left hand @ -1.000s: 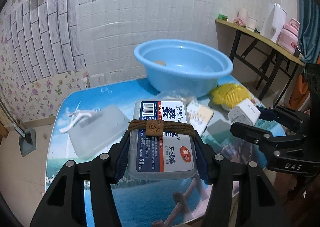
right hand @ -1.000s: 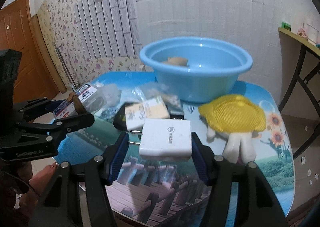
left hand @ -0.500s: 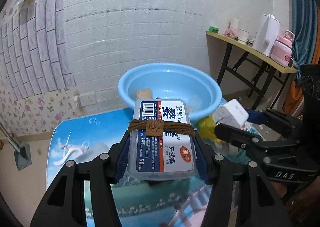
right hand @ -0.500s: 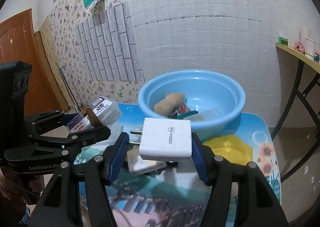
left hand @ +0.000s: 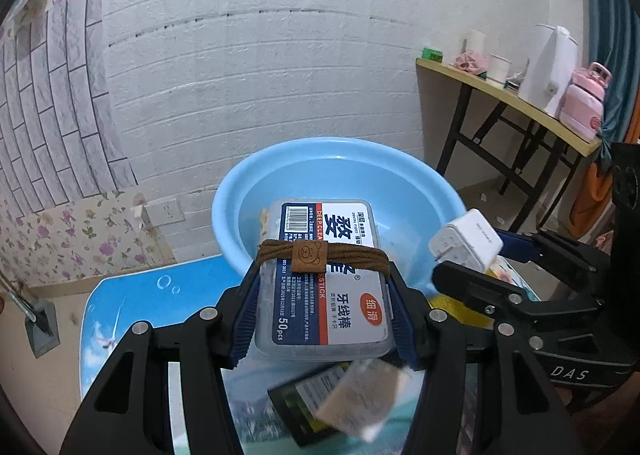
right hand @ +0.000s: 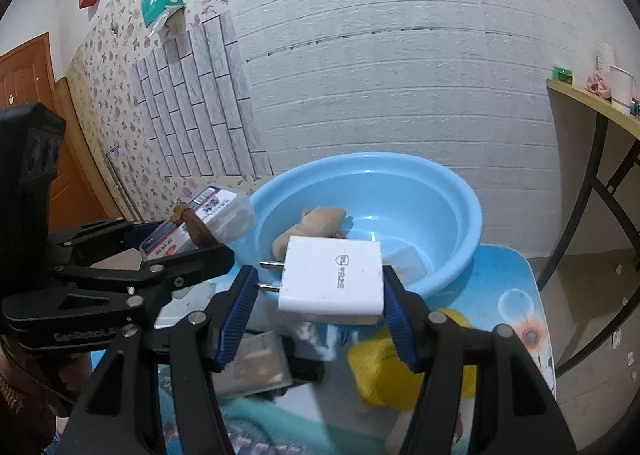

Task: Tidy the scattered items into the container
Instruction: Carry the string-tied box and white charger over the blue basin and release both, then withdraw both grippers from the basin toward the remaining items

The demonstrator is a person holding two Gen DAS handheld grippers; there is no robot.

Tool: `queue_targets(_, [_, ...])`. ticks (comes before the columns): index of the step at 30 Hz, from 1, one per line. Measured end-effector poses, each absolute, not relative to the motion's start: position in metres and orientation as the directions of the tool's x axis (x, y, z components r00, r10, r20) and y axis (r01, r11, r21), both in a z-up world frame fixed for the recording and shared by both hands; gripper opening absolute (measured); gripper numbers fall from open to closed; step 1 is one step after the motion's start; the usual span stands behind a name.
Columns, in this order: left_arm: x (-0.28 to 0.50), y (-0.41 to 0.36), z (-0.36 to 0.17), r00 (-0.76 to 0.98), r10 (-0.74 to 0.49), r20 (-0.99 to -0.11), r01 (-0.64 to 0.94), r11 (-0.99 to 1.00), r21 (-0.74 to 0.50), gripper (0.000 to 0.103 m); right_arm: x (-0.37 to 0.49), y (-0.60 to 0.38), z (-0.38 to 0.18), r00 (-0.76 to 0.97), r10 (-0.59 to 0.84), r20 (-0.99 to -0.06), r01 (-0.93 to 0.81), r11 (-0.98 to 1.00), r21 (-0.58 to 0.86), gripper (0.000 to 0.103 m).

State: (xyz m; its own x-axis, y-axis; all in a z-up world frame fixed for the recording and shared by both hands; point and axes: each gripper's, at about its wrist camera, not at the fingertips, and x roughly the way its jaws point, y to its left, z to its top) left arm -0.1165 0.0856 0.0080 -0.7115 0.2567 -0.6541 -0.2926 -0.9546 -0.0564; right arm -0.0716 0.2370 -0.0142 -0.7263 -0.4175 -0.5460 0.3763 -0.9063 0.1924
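Note:
My left gripper (left hand: pixel 324 283) is shut on a clear dental floss box (left hand: pixel 326 275) with a blue label and a brown band around it. The box hangs at the near rim of the light blue basin (left hand: pixel 340 167). My right gripper (right hand: pixel 318 287) is shut on a white plug adapter (right hand: pixel 332 281), its two prongs pointing left, just short of the basin (right hand: pixel 400 183). In the left wrist view the right gripper (left hand: pixel 480 259) holds the adapter (left hand: pixel 466 241) beside the basin's right side. A tan soft item (right hand: pixel 308 229) and a clear piece (right hand: pixel 404 261) lie inside the basin.
On the printed blue table (left hand: pixel 132 295) under the grippers lie a dark packet (left hand: pixel 304 403), a pale card (right hand: pixel 256 363) and a yellow mesh item (right hand: pixel 380 367). A side shelf (left hand: pixel 504 95) with a pink bottle and a white jug stands at the right.
Both grippers have risen and moved forward over the table toward the basin with their loads. The loose items that lay ahead now lie beneath the fingers.

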Motion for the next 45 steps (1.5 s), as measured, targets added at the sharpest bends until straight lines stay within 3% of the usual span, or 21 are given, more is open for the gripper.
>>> queue_targets(17, [-0.168,0.090,-0.023,-0.665,0.289,-0.688,-0.322,-0.943,-0.085,0.058,-0.126,0.242,-0.041,-0.706,-0.393,-0.589,0.353,-0.916,0.188,0.060])
queue_targets(26, [-0.159,0.076,-0.013,-0.689,0.301,-0.659,-0.307,-0.945,-0.111,0.077,-0.131,0.239,-0.043,-0.693,-0.422,-0.585,0.364,-0.905,0.222,0.061])
queue_targets(32, [-0.145,0.068,-0.004,-0.705,0.292,-0.646,-0.294,-0.950,-0.108,0.078,-0.123,0.237,-0.037,-0.709,-0.410,-0.574,0.363,-0.910,0.201,0.061])
queue_targets(36, [-0.133,0.062,-0.003,-0.712,0.277,-0.646,-0.278,-0.955,-0.103,0.090,-0.112,0.237,-0.030,-0.723,-0.400,-0.563,0.358,-0.914,0.190,0.064])
queue_targets(45, [-0.099,0.047,0.001,-0.726,0.231,-0.647,-0.235,-0.969,-0.082,0.101,-0.083,0.231,-0.020,-0.729,-0.380,-0.569,0.352,-0.921,0.164,0.064])
